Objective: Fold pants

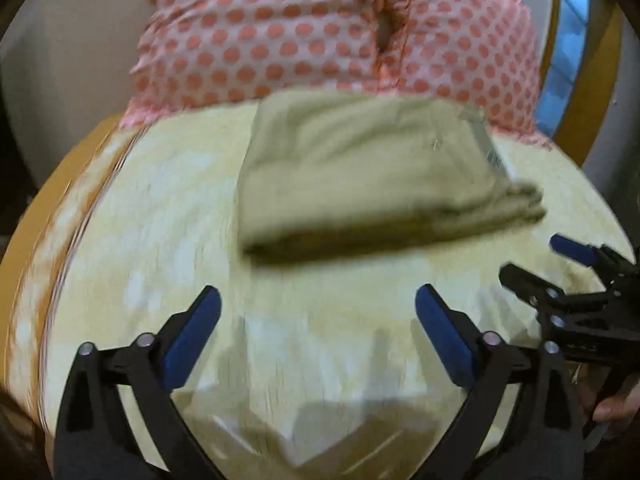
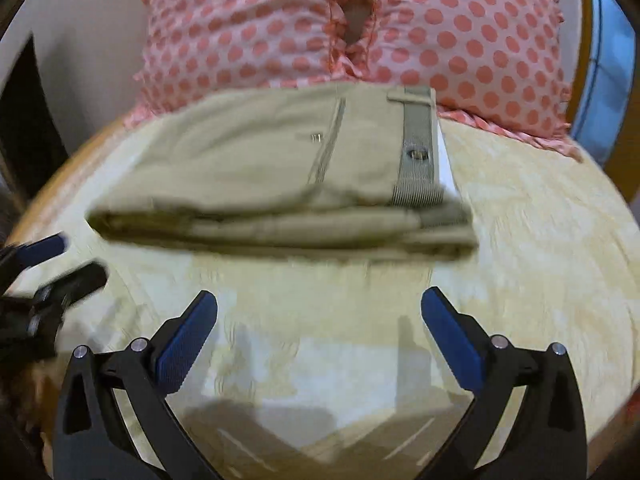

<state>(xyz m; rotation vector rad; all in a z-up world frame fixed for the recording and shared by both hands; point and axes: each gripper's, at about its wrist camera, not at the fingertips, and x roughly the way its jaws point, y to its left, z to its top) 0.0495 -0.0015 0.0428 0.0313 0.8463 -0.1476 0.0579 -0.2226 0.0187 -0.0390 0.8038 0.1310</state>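
Observation:
The khaki pants (image 1: 360,176) lie folded into a compact stack on the pale yellow table (image 1: 160,220). In the right wrist view the pants (image 2: 280,176) show the waistband with a button on top. My left gripper (image 1: 318,308) is open and empty, a short way in front of the stack's near edge. My right gripper (image 2: 319,310) is open and empty too, in front of the stack. The right gripper also shows at the right of the left wrist view (image 1: 532,258); the left gripper shows at the left of the right wrist view (image 2: 80,256).
A pink cushion with coral dots (image 1: 320,28) lies right behind the pants at the table's far edge; it also shows in the right wrist view (image 2: 440,32). A wooden frame with a blue panel (image 1: 568,40) stands at the far right. The table's rounded wooden rim (image 1: 36,248) curves along the left.

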